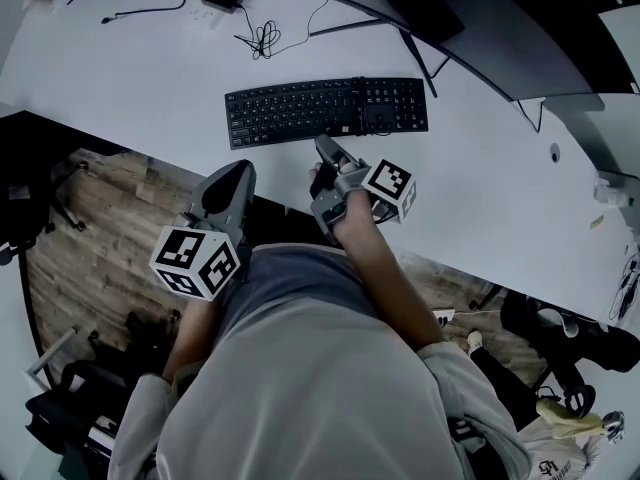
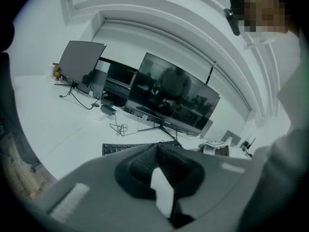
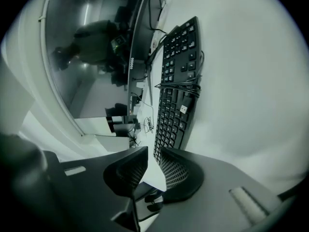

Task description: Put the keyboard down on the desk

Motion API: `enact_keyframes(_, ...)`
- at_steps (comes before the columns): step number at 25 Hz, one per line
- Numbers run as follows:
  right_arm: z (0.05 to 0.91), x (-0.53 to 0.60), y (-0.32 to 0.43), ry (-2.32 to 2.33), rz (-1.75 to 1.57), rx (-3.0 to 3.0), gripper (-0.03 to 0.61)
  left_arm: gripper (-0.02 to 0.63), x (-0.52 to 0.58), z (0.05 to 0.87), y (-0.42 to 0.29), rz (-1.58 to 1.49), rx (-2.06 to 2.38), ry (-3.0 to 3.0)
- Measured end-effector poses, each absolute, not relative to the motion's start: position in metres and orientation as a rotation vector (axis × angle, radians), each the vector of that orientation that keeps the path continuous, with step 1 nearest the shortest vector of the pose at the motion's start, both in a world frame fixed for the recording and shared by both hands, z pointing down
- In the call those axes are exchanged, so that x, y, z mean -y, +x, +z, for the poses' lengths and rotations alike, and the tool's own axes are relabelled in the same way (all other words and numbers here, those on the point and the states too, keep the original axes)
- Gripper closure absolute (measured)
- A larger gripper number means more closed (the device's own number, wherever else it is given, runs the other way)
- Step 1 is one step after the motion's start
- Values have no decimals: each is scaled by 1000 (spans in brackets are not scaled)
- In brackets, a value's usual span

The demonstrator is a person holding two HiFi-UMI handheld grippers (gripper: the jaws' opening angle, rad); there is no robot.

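Keyboard (image 1: 327, 111) flat on desk (image 1: 150, 78)

keyboard (image 1: 327, 111) on the desk (image 1: 130, 78) near its front edge; cable coil (image 1: 264, 40) and monitor (image 1: 430, 3) behind it.

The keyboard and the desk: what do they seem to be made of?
The keyboard looks like matte black plastic: dull moulded keys, no shine. The desk has a smooth white top, perhaps laminate or painted board: even colour, no grain. Its core cannot be told.
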State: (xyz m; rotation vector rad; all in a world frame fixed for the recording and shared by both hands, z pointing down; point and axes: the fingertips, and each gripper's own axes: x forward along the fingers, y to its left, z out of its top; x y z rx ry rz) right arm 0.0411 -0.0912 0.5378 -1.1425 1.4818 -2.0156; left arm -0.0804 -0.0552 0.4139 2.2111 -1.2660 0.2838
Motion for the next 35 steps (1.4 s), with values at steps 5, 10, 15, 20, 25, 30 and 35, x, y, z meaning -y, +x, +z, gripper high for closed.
enact_keyframes(5, 521, 90, 44, -1178, -1918, -1688, 525, 614, 52, 419, -76, 281, 1250, 2207)
enact_keyframes(10, 507, 85, 48, -1234, -1813, -1865, 560, 614, 50, 420, -77, 265, 1257, 2195)
enact_keyframes(15, 493, 80, 52, -1280, -1701, -2031, 575, 614, 47, 421, -77, 269, 1268, 2188)
enact_keyframes(20, 483, 75, 59, -1356, -1576, -2194, 577, 614, 46, 424, -79, 276, 1282, 2177)
enact_keyframes(25, 477, 71, 67, -1429, -1443, -2352, 577, 614, 45, 433, -84, 304, 1310, 2143)
enact_keyframes(30, 467, 63, 64, -1424, -1335, -2511, 577, 614, 44, 435, -88, 325, 1327, 2138)
enact_keyframes(35, 464, 55, 74, -1475, -1259, -2623, 577, 614, 39, 437, -86, 406, 1352, 2182)
